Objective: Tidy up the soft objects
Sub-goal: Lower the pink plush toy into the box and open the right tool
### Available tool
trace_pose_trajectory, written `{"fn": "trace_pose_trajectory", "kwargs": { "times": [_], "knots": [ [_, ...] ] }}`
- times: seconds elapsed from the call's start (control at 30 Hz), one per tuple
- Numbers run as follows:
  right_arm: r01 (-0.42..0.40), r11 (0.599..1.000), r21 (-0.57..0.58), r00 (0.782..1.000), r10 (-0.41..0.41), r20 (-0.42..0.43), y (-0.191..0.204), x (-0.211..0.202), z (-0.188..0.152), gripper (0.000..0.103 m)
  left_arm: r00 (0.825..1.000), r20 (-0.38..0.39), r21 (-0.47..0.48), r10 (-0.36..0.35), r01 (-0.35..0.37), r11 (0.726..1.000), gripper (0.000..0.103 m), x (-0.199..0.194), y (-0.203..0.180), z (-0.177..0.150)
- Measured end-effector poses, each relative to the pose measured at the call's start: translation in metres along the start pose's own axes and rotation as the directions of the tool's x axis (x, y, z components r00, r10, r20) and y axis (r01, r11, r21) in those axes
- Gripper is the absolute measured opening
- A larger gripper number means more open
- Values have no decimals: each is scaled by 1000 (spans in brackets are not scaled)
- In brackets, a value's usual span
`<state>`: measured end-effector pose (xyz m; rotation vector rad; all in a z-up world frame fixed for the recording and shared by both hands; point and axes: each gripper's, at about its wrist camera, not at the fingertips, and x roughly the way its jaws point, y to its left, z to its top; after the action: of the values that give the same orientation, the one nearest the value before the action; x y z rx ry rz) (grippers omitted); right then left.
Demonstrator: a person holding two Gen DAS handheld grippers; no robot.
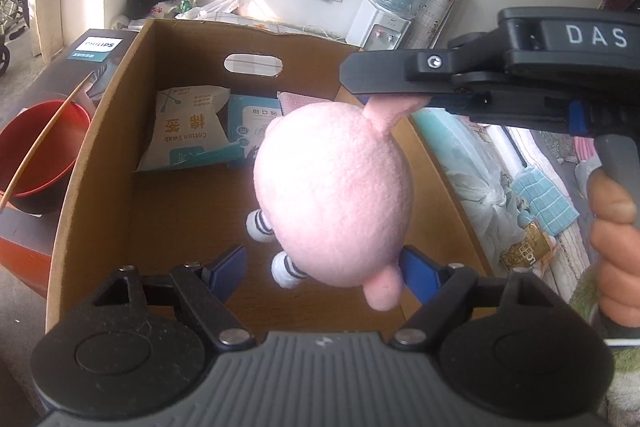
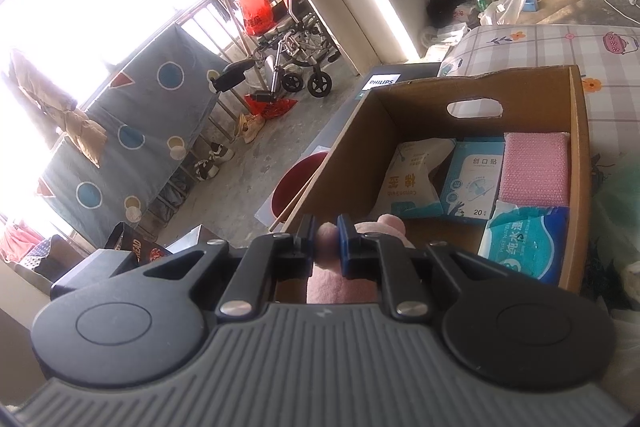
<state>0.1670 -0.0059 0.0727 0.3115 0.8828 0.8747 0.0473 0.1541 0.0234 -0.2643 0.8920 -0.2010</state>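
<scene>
The right tongs [image 2: 325, 243] pinch one ear of the pink plush [image 1: 334, 195], which hangs over the open box [image 1: 100, 131]. The left tongs [image 1: 324, 269] are spread wide just below the plush, holding nothing. At the box's far wall lie a swab bag [image 1: 188, 131], a plaster pack [image 2: 474, 179], a pink cloth [image 2: 536, 169] and wipes [image 2: 524, 241]. A red bowl [image 1: 44, 155] sits just outside the box.

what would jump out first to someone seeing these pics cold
The pink plush toy dangles over the open cardboard box, pinched by one ear in the right gripper, while the left gripper sits open just below it. In the box's far end lie a cotton swab pack, a plaster box and a pink cloth.
</scene>
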Motion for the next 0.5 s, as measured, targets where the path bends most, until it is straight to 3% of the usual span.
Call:
{"fn": "trace_pose_trajectory", "kwargs": {
  "times": [0.17,0.5],
  "knots": [
    [6,1000,16,1000,-6,-10,-7,-4,-1,10,1000,-4,-53,3,-3,999,65,-4,14,0],
    [-28,982,187,994,48,-101,-33,14,-10,10,999,0,-143,34,-34,989,61,-6,35,-1]
  ]
}}
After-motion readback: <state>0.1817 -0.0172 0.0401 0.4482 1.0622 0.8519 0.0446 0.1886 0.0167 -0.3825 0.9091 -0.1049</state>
